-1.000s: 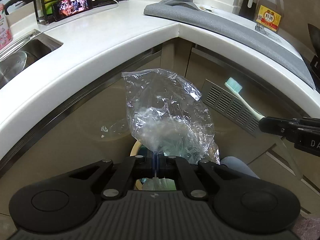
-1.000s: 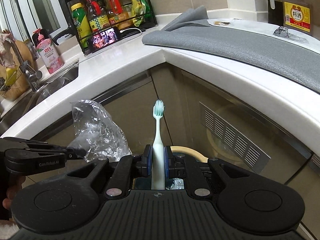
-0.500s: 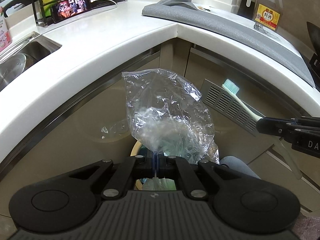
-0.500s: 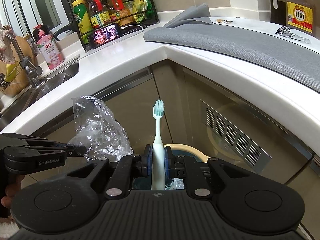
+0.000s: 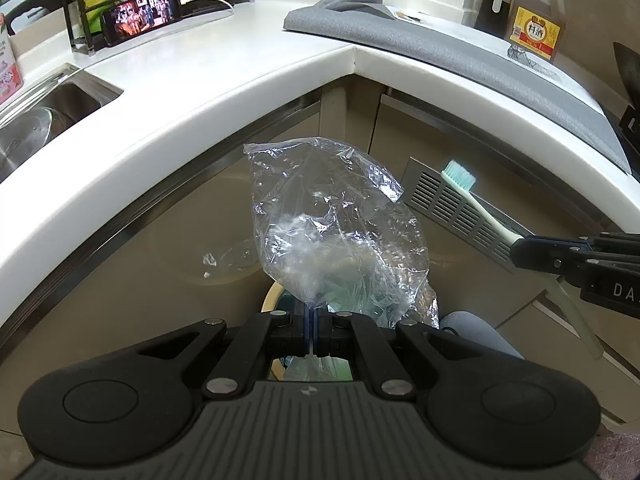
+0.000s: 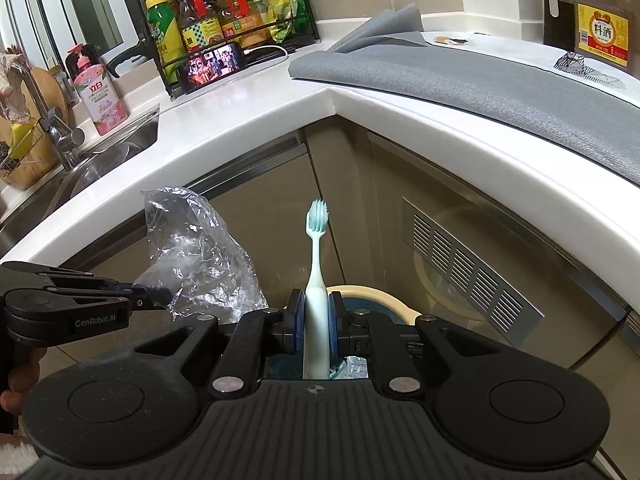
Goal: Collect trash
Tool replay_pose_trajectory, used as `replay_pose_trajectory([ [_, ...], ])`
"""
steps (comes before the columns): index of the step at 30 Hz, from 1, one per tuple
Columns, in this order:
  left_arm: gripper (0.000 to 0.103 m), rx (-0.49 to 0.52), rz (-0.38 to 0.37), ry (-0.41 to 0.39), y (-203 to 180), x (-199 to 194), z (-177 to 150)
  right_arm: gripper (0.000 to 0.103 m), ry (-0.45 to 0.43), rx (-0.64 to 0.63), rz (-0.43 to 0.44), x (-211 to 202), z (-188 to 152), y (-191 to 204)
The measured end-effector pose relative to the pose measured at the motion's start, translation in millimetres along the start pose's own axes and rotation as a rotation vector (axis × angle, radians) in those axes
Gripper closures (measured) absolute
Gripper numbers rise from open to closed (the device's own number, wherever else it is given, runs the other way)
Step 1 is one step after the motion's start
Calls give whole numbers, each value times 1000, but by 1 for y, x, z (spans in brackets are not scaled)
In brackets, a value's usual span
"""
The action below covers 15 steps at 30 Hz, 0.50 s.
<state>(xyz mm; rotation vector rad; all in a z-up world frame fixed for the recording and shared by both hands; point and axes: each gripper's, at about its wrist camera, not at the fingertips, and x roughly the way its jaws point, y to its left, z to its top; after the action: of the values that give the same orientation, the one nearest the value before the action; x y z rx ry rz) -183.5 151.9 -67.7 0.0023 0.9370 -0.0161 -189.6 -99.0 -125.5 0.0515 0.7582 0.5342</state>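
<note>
Countertop jug [image 6: 603,12] reads "料酒"; left claw [image 6: 158,294] "GenRobot.AI".

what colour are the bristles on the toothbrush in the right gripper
Teal-green with whitish tips, on a pale mint toothbrush; the right wrist view shows it best.

Home kitchen, white corner countertop [image 6: 256,120], steel sink [image 6: 120,148], condiment bottles [image 6: 200,20]

toothbrush [image 6: 316,280]: mint | bag [image 5: 332,232]: clear | mat [image 6: 500,84]: grey | worktop [image 5: 200,80]: white
</note>
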Motion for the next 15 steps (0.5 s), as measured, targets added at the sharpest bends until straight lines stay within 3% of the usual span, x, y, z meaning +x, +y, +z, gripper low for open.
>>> replay_pose_trajectory([
  [15,102,17,-9,19,-1,8,2,89,29,14,-13,8,4,3],
])
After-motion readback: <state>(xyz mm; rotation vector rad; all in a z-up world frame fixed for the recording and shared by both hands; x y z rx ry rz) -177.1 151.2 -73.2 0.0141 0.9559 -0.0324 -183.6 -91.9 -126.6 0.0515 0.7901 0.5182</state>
